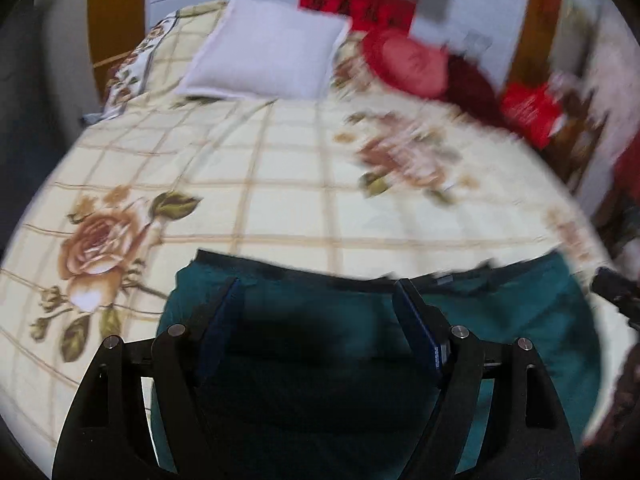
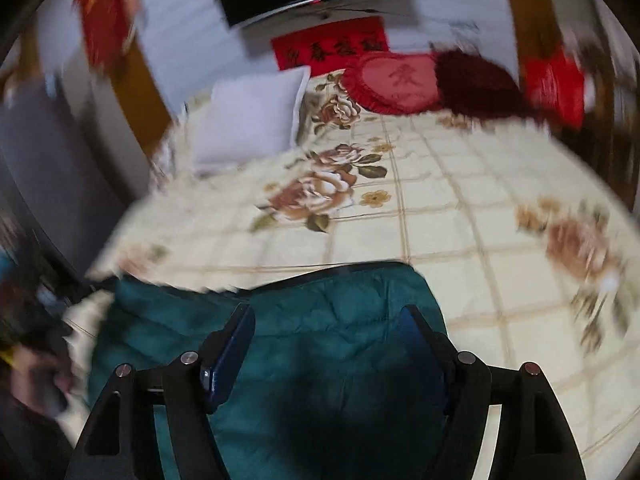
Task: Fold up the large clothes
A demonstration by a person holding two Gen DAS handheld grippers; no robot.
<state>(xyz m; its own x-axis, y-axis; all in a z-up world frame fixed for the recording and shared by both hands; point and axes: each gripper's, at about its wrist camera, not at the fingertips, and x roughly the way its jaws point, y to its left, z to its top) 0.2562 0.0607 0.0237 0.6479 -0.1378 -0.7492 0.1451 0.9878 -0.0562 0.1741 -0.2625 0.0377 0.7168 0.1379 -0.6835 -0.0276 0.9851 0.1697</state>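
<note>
A dark teal padded garment [image 1: 320, 320] lies at the near edge of the bed, under both grippers; it also shows in the right wrist view [image 2: 328, 320]. My left gripper [image 1: 318, 292] is open, its blue-padded fingers spread above the garment's left part, holding nothing. My right gripper [image 2: 328, 320] is open above the garment's right part, also empty. The garment's far edge is a dark hem. Both views are blurred by motion.
The bed has a cream checked cover with rose prints [image 1: 280, 168]. A white pillow [image 1: 264, 52] and a red heart cushion [image 1: 408, 60] lie at the head. A dark red fuzzy cushion [image 2: 480, 80] lies beside the heart. A red banner [image 2: 332, 48] hangs on the wall.
</note>
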